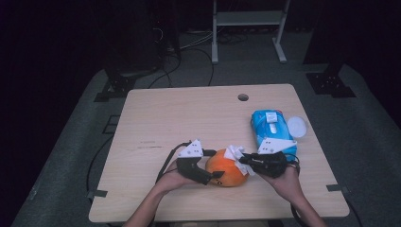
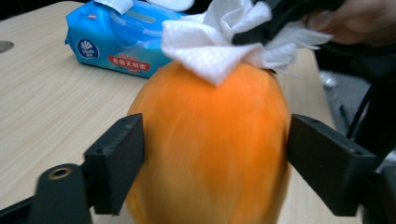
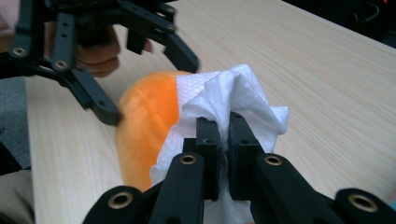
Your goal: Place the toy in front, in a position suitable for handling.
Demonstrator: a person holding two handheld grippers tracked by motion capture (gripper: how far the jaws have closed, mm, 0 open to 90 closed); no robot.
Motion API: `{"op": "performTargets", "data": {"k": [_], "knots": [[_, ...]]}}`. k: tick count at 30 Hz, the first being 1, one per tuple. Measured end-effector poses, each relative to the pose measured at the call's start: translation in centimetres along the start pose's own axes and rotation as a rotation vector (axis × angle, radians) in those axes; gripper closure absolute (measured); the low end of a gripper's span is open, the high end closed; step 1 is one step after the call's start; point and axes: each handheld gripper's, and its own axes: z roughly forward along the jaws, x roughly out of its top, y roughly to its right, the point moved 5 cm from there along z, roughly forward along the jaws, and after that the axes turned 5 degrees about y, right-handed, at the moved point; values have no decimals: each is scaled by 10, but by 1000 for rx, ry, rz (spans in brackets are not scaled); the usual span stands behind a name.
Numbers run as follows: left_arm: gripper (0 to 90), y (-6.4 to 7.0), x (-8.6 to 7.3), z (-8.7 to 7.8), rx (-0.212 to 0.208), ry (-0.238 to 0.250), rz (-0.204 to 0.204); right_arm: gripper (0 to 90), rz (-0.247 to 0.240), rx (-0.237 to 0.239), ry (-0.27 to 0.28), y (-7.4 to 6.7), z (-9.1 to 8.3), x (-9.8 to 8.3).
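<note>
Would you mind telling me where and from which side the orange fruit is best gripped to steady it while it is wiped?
Grip the orange fruit across its rounded middle, coming in level from the person's left, as the left hand-held gripper does: its jaws straddle the widest part. That probably keeps the top free for the white wipe pinched in the right hand-held gripper.

A light wooden table point(image 1: 189, 118) carries an orange fruit point(image 1: 227, 168) between the left jaws, and a blue wipes pack point(image 1: 271, 130) with a white lid point(image 1: 296, 126) beyond the right jaws.
</note>
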Motion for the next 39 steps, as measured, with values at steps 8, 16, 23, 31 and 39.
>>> {"op": "performTargets", "data": {"k": [8,16,23,31,39], "knots": [[350,-13,-17,-11,4,-21,-39,842,-13,15,-5,-2,2,-1],[350,-14,-18,-11,3,-28,-31,841,71,7,8,11,-8,-16],[364,-6,-16,-9,-12,-46,34,839,26,33,32,-1,4,-1],[366,-8,-17,-11,-22,-42,29,839,97,22,12,13,-9,-21],[373,6,-10,-3,-18,-66,129,839,116,70,56,9,-6,-11]]}}
